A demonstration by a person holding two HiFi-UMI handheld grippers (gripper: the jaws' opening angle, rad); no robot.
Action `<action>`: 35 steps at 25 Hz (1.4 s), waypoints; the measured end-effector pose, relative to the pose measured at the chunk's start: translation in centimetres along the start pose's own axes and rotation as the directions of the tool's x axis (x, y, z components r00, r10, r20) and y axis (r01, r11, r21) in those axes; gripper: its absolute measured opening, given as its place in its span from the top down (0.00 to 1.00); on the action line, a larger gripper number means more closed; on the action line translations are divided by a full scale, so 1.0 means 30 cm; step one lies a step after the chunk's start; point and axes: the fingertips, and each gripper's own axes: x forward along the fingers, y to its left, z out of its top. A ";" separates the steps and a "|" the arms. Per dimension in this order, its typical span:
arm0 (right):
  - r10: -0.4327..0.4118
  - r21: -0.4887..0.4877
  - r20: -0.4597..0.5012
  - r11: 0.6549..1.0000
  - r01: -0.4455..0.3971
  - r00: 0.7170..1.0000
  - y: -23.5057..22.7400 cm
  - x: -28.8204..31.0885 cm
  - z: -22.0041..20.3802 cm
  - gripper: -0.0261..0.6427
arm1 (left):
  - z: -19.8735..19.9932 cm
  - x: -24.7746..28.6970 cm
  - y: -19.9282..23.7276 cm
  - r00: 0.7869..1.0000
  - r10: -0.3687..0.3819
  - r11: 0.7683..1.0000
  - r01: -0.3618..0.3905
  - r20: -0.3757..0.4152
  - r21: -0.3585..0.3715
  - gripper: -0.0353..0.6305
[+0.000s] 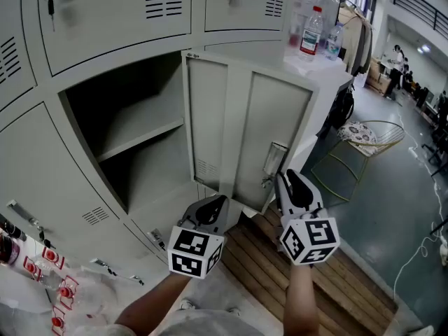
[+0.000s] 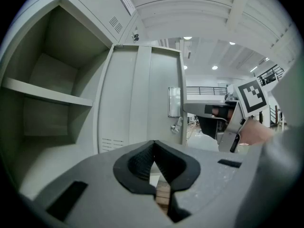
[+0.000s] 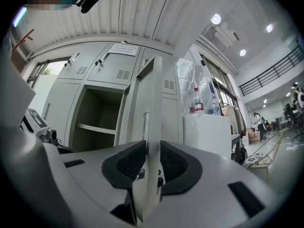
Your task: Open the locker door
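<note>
Locker bay seen from above: the grey metal locker door (image 1: 241, 128) stands swung well out from its compartment, hinged on the right side of the opening, its inner face turned to the head camera. The right gripper (image 1: 283, 178) is clenched on the door's free edge low down, just beside the small metal lock plate (image 1: 274, 159). In the right gripper view the thin sheet edge runs upright between the two black pads (image 3: 127, 161), which press on it from both sides. The left gripper (image 1: 218, 203) hangs near the door's lower corner, touching nothing; in its own view the left gripper (image 2: 154, 145) has its jaws brought together with nothing between them.

Behind the door, the open grey compartment (image 1: 91, 100) shows one bare shelf (image 1: 143, 137). Each gripper carries a cube with black-and-white square markers (image 1: 195, 250); no words are printed on them. A white paper notice (image 3: 122, 49) is stuck on an upper locker, its print too small to read. A clear plastic bottle with a red label (image 1: 309, 31) stands on top of the low white cabinet (image 1: 325, 72) beside the lockers; the label's writing is illegible. A key (image 1: 51, 5) hangs in the lock of an upper locker. Wooden floor slats (image 1: 273, 271) lie below the grippers.
</note>
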 end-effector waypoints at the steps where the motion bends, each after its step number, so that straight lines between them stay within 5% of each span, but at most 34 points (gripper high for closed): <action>1: -0.004 -0.003 0.004 1.000 0.004 1.000 0.003 -0.007 0.004 0.83 | -0.002 -0.003 0.000 1.000 0.001 1.000 -0.001 -0.001 0.001 0.94; 7: 0.021 -0.004 0.023 1.000 -0.021 1.000 0.049 -0.051 0.025 0.83 | -0.016 -0.021 0.001 1.000 0.007 1.000 -0.007 -0.009 -0.005 0.94; 17: 0.179 0.022 -0.028 0.984 -0.179 0.983 0.278 -0.015 -0.055 0.87 | -0.026 -0.116 0.079 0.995 0.099 0.995 -0.099 -0.008 -0.015 0.94; 35: 0.497 0.068 -0.051 0.867 -0.494 0.866 0.761 0.061 -0.129 0.94 | -0.027 -0.438 0.313 0.920 0.392 0.920 -0.391 0.014 -0.033 0.94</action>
